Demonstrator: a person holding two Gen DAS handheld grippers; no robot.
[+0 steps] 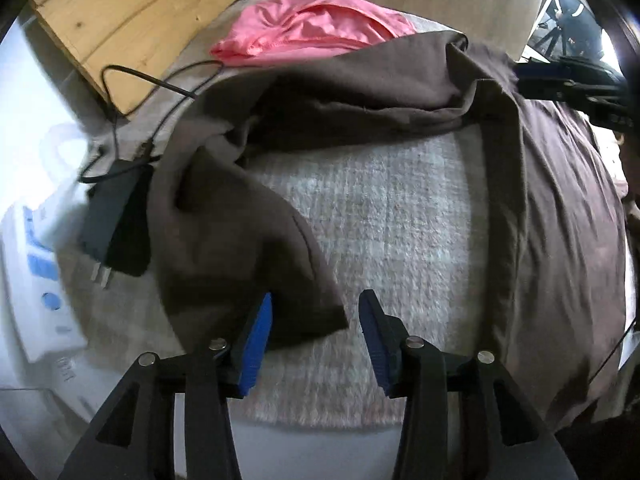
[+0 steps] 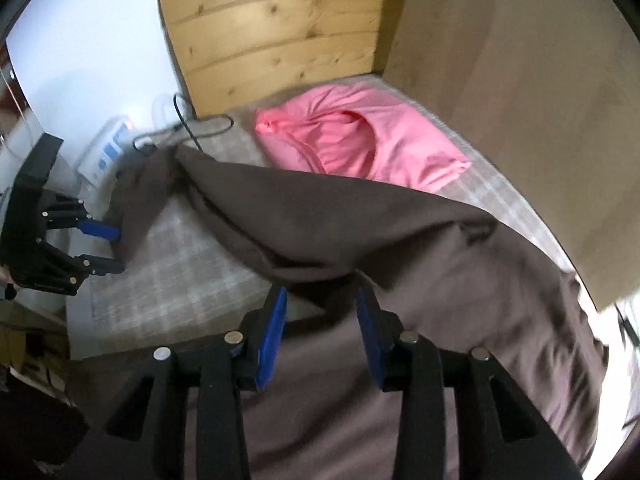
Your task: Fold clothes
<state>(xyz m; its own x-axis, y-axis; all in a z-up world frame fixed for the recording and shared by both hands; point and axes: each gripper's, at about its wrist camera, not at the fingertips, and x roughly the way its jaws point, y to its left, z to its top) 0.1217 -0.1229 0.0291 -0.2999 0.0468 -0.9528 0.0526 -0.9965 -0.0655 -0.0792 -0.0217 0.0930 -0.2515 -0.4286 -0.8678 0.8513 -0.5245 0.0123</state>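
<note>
Both claws over the bed, pointing steeply down. My left claw (image 1: 316, 316) stands with its blue pads apart; the hem corner of the dark brown cotton garment (image 1: 360, 92) lies between and just beyond them, but neither pad presses on it. Nothing gripped there. My right claw (image 2: 322, 312) is likewise parted, hanging over a fold of the same brown garment (image 2: 360, 232); cloth shows in the gap, pads clear of it as far as the blur lets me judge.

The brown garment sprawls across the pale checked bed cover (image 1: 380, 216), one sleeve or flap reaching toward the left edge, the main body bunched on the right side. Beyond it, near the pine headboard (image 2: 272, 28), sits a crumpled pink garment (image 2: 360, 140), partly overlapped by the brown one.

At the bed's left edge: a black power adapter (image 1: 116, 224) with its black cable (image 1: 132, 80), beside a white power strip (image 1: 40, 272).
</note>
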